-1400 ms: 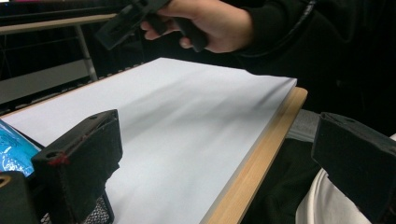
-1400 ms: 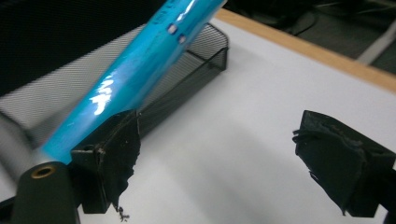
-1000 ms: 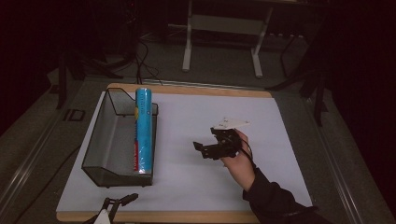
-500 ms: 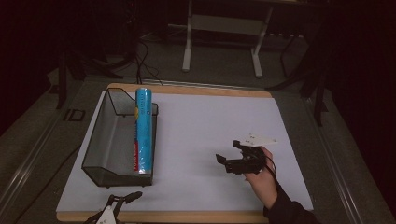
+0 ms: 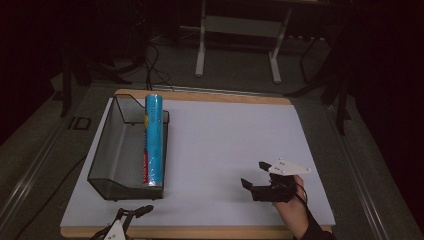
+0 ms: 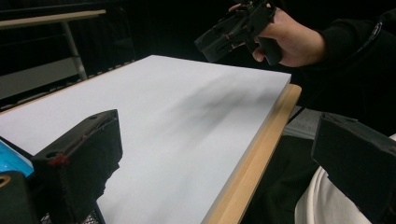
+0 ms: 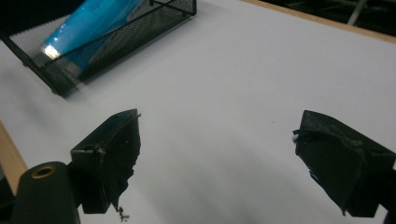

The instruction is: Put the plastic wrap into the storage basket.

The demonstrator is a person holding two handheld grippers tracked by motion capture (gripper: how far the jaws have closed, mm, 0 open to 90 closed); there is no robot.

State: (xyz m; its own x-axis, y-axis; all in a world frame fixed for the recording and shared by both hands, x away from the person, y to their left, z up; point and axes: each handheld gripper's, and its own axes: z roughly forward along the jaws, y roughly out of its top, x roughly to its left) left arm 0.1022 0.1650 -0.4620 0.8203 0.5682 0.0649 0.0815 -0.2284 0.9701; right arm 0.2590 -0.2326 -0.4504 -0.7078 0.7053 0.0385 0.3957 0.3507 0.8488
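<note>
A blue tube lies along the right wall of a black mesh basket on the left side of the white table top. My right gripper, held in a hand at the near right, stands open with nothing between its jaws and points left toward the basket. In the right gripper view the open jaws frame bare white surface, with the blue tube and basket farther off. My left gripper stays open at the near left edge. Its own view has the open jaws and the right gripper beyond.
The table top has a wooden rim along its near edge. White metal frame legs and cables stand on the dark floor behind the table. A broad white stretch lies between the basket and the right gripper.
The right gripper has moved from the table's middle toward the near right, away from the basket, jaws still open. The left gripper has stayed in place.
</note>
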